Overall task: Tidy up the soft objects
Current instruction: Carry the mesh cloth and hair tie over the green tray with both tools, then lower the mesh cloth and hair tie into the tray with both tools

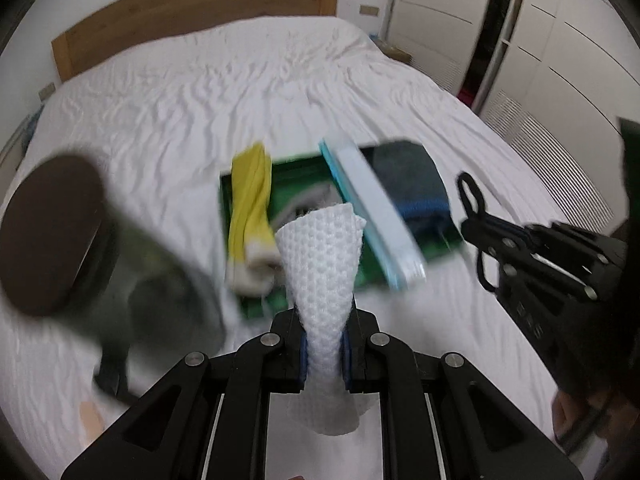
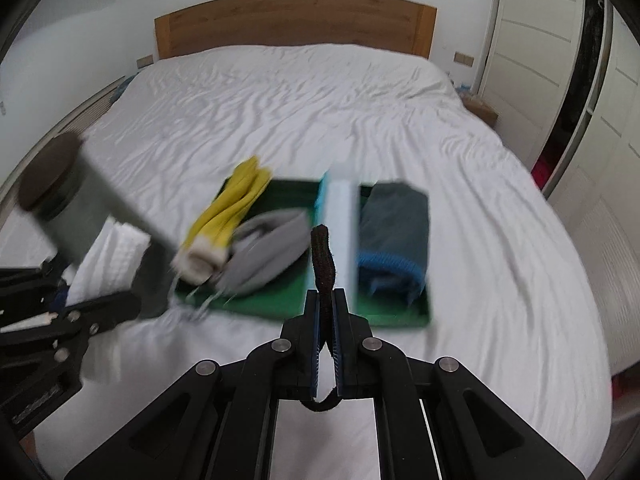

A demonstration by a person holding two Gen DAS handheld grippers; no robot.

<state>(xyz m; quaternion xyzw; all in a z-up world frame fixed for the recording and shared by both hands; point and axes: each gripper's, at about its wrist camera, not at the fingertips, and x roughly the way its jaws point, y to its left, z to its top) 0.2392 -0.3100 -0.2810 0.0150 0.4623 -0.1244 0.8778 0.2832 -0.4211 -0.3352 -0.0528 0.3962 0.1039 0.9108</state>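
Observation:
My left gripper is shut on a rolled white textured cloth, held above the near edge of a green tray on the bed. My right gripper is shut on a black hair tie, a little in front of the green tray. The tray holds yellow-and-white socks, a grey folded item, a light blue and white divider and a dark grey cloth with a blue cuff. The right gripper and its hair tie loop show in the left wrist view.
The white, wrinkled bed sheet spreads all round the tray. A wooden headboard stands at the far end. A blurred dark cylinder with a brown lid is at the left. White wardrobe doors line the right side.

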